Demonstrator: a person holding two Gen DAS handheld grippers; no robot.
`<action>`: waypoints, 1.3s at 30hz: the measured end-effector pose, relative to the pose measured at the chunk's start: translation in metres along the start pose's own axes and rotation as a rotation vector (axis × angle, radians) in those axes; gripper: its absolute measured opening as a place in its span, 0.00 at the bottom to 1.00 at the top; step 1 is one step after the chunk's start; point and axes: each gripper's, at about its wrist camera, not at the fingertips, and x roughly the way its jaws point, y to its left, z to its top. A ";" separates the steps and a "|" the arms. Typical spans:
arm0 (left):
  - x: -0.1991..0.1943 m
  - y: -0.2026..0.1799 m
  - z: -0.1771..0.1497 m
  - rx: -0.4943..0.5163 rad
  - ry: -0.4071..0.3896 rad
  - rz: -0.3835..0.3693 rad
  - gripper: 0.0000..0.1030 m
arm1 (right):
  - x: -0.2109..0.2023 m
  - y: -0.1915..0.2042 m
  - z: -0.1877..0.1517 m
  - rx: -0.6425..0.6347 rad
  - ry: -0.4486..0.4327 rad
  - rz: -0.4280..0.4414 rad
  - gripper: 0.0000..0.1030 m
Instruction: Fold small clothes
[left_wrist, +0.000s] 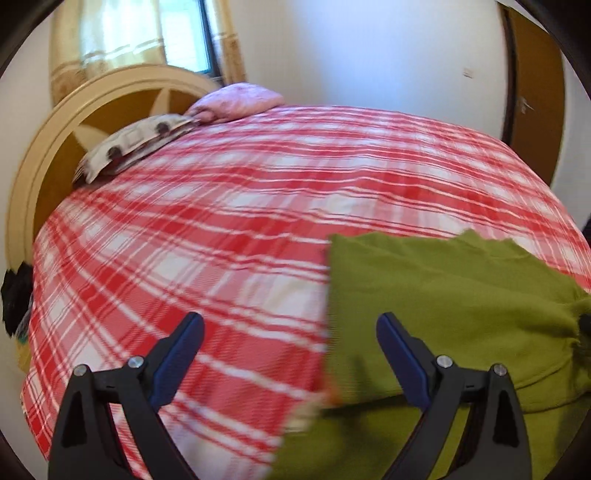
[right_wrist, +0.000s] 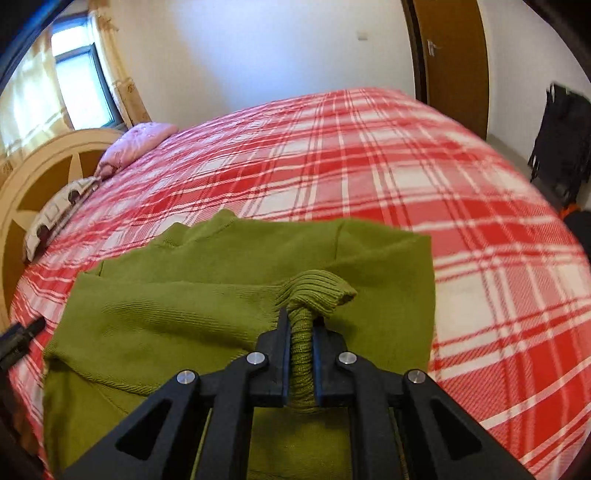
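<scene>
On the red-and-white plaid bedspread (right_wrist: 406, 177) a green knit sweater (right_wrist: 184, 314) lies partly folded. Right gripper (right_wrist: 300, 332) is clamped on its ribbed cuff (right_wrist: 317, 291); left gripper (left_wrist: 290, 332) hangs with fingers apart, empty, beside the sweater's edge.

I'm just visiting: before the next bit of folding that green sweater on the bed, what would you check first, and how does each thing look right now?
1. Right gripper shut on the ribbed cuff: ok.
2. Left gripper open, nothing between its fingers: ok.
3. Green sweater lying on the plaid bedspread: ok.
4. Sweater lies flat: not ok, folds and layers show.
5. Near hem in view: cannot tell.
</scene>
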 end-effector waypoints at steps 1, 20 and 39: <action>-0.001 -0.008 -0.002 0.015 -0.001 0.000 0.94 | 0.000 -0.005 -0.002 0.020 0.008 0.018 0.09; 0.024 0.023 -0.050 -0.084 0.121 0.051 0.95 | -0.042 -0.039 -0.002 0.227 -0.100 0.023 0.21; 0.033 0.072 -0.053 -0.325 0.096 -0.050 0.95 | -0.041 -0.029 -0.022 0.168 -0.059 -0.002 0.21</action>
